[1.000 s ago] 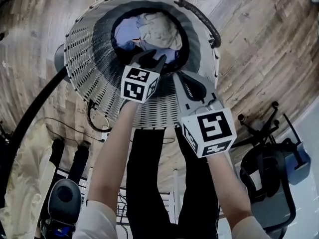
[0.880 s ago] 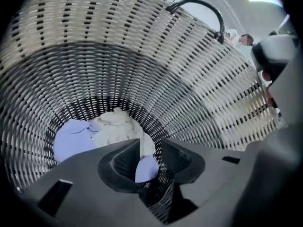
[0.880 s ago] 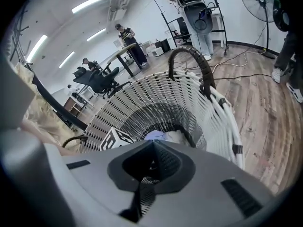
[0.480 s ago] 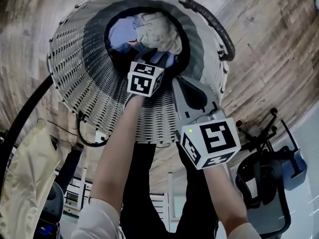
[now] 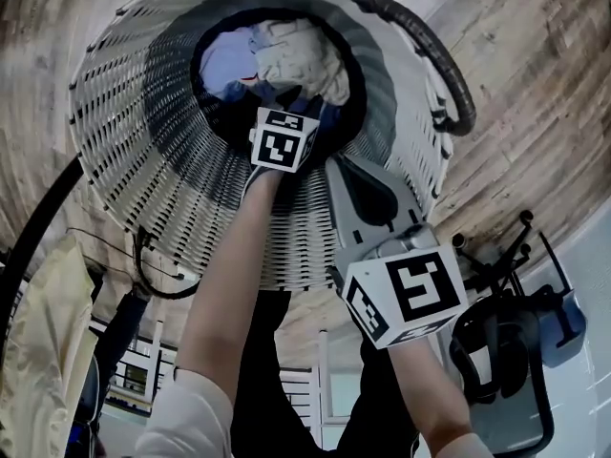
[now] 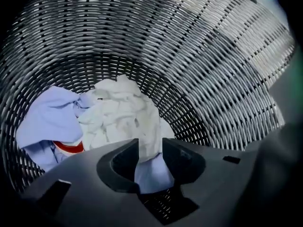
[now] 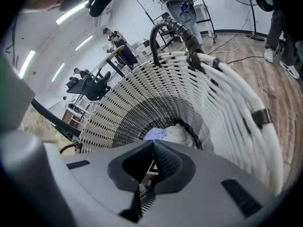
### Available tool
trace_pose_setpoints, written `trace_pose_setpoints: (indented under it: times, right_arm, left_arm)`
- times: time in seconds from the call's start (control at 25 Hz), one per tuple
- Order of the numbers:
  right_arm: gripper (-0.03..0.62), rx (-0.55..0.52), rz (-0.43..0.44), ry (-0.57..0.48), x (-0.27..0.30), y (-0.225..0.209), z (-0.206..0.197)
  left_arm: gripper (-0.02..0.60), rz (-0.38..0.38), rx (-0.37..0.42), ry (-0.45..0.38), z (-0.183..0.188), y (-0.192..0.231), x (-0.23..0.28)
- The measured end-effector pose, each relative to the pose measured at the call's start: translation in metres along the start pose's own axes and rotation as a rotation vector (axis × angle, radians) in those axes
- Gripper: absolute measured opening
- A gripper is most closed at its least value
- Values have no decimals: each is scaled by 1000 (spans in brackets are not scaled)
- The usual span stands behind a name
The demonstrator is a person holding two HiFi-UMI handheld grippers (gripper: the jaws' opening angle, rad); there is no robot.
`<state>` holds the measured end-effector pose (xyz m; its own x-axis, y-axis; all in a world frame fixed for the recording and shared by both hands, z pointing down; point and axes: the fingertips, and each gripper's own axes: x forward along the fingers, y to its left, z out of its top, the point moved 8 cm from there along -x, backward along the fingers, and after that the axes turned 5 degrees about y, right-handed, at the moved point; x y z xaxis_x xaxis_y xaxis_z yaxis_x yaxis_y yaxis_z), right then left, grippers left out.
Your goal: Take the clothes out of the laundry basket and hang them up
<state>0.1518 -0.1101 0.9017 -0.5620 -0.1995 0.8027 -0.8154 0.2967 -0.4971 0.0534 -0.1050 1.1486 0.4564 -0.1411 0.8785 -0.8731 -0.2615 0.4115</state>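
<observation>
A white wicker laundry basket (image 5: 143,132) stands on the floor below me. A crumpled white garment (image 5: 296,55) and a light blue one (image 5: 221,60) lie at its bottom. My left gripper (image 5: 286,101) reaches deep inside, just above the clothes. In the left gripper view its jaws (image 6: 150,143) stand open and have just been opening; the white garment (image 6: 123,112) and a blue fold show in the gap, not pinched. The blue garment (image 6: 49,112) has a red trim (image 6: 71,147). My right gripper (image 5: 334,165) hovers at the near rim, shut (image 7: 153,143) and empty.
The basket has a dark handle (image 5: 434,55) on its right rim. It stands on a wooden floor (image 5: 535,84). A black office chair (image 5: 506,342) is at the lower right, and a black hose (image 5: 38,227) curves at the left. A person's legs (image 7: 284,27) stand beyond the basket.
My left gripper has sunk deeper into the basket, down to the clothes. The right gripper has stayed by the near rim.
</observation>
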Motion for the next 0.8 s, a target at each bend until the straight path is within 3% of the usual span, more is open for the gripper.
trace_pose_setpoints:
  times: [0.28, 0.8]
  right_arm:
    - [8, 26, 16, 1, -2, 0, -2]
    - [8, 13, 24, -15, -8, 0, -4]
  left_arm:
    - [152, 19, -18, 29, -4, 6, 13]
    - [55, 35, 9, 48, -1, 0, 2]
